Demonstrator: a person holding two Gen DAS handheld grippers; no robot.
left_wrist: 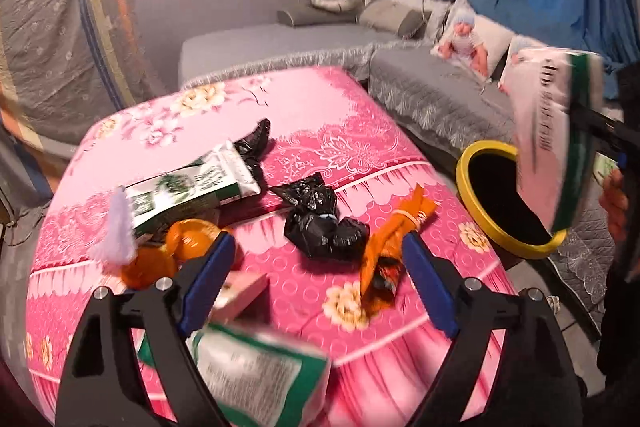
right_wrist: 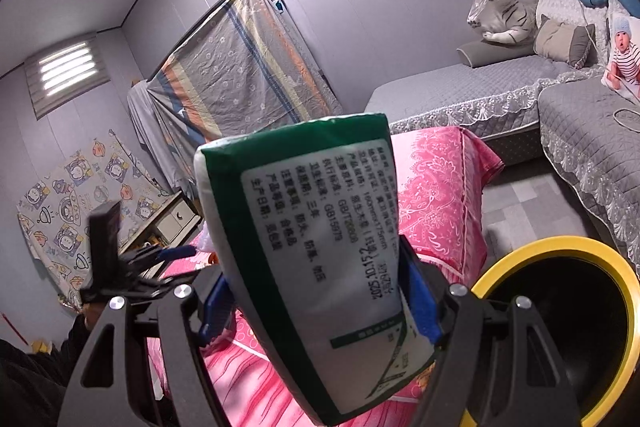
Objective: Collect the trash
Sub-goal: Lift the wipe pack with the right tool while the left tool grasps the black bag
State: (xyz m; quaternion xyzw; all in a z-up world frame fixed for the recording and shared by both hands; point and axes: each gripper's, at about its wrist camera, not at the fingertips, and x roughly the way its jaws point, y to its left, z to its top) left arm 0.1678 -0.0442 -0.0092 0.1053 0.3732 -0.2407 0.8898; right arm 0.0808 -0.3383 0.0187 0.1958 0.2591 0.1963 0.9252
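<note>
A green-and-white tissue pack (right_wrist: 320, 259) is clamped between the right gripper (right_wrist: 320, 303) fingers, beside the yellow-rimmed bin (right_wrist: 560, 247). The left gripper (left_wrist: 316, 263) fingers are spread, released; a black bag (left_wrist: 320, 223) lies just ahead on the pink counter (left_wrist: 320, 99).

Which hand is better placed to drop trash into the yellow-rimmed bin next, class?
Right. The right claw is clamped on a green tissue pack beside the bin; the left claw is open over the table.

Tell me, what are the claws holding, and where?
Right claw pinches the green-and-white tissue pack across its lower sides. Left claw is open, holding nothing.
</note>
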